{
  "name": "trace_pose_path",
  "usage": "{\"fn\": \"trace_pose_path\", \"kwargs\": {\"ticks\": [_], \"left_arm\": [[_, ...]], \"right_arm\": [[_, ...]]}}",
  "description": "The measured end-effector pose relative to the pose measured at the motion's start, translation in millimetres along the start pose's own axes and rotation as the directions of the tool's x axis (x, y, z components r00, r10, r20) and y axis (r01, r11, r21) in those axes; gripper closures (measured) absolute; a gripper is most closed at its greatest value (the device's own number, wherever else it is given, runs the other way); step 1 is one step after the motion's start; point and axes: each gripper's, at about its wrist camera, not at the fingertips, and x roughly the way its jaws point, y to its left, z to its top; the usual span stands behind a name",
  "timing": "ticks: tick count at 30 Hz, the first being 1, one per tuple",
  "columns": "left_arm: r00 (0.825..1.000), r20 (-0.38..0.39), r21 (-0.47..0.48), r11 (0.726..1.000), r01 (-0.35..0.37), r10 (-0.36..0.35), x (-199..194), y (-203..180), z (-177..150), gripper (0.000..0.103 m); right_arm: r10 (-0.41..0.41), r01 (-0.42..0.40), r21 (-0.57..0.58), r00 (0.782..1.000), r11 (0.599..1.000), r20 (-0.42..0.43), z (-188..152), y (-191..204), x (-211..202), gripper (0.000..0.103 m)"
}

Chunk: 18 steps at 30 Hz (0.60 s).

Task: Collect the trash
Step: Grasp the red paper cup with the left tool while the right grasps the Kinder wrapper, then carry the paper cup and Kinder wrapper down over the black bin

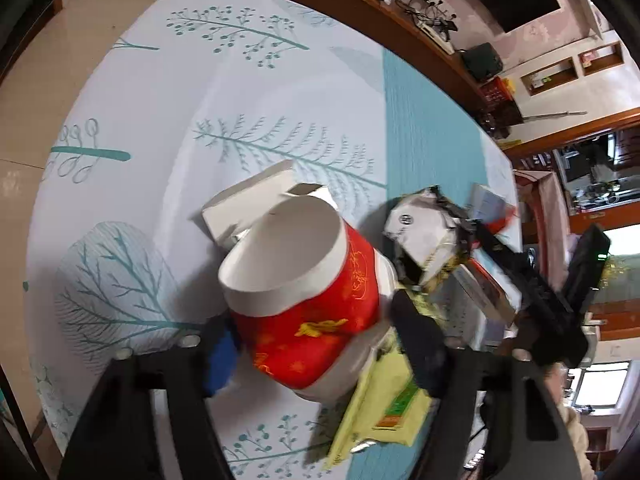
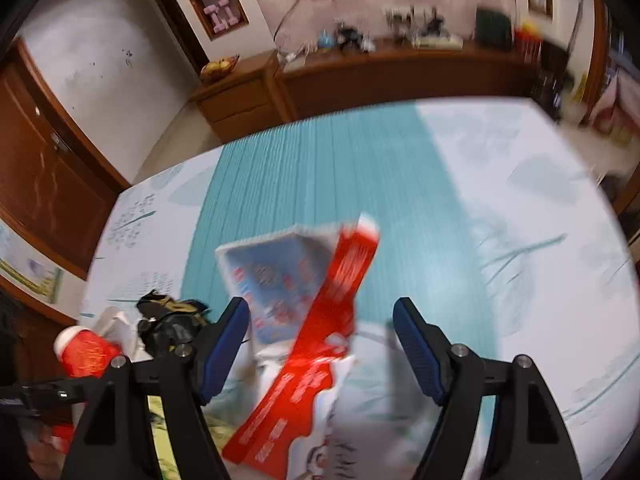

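A red paper cup with a white rim sits between the fingers of my left gripper, and both pads lie against its sides. The same cup shows at the lower left of the right wrist view. My right gripper stands open over a flattened red-and-white carton, which lies between the fingers without touching the pads. Under the carton is a blue-and-white box. Blur hides the print on both.
On the tree-patterned tablecloth lie a white box, a crumpled white-and-black wrapper and a yellow-green packet. The other gripper's black body is close on the right. A wooden cabinet runs behind the table.
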Motion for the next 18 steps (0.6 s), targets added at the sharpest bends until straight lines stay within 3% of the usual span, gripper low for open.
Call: {"fn": "trace_pose_path", "kwargs": {"ticks": [1, 2, 4, 8, 14, 18], "left_arm": [[1.000, 0.012, -0.003, 1.000, -0.019, 0.020, -2.0, -1.4, -0.6, 0.039], [0.999, 0.020, 0.000, 0.999, -0.033, 0.033, -3.9, -3.1, -1.0, 0.044], [0.999, 0.028, 0.003, 1.000, -0.021, 0.021, -11.4, -5.7, -2.2, 0.059], [0.997, 0.040, 0.022, 0.997, -0.072, 0.071, -24.0, -12.4, -7.7, 0.060], [0.998, 0.048, 0.067, 0.996, -0.054, 0.051, -45.7, -19.4, -28.8, 0.060], [0.995, 0.069, 0.121, 0.990, -0.078, 0.070, -66.1, -30.5, -57.3, 0.060]], "right_arm": [[0.015, -0.015, 0.010, 1.000, 1.000, -0.025, -1.9, 1.3, 3.8, 0.062], [0.011, -0.011, 0.006, 0.999, 1.000, -0.048, -4.5, 4.5, 6.1, 0.072], [-0.007, 0.006, -0.021, 0.999, 1.000, -0.052, -7.2, 10.8, 4.1, 0.071], [0.003, -0.004, -0.013, 0.998, 1.000, -0.060, -17.2, 16.1, -6.8, 0.072], [0.033, -0.031, 0.036, 0.999, 0.999, -0.040, -38.7, 19.2, -43.1, 0.072], [0.072, -0.070, 0.050, 0.997, 0.996, -0.027, -59.3, 24.3, -75.6, 0.072]]}}
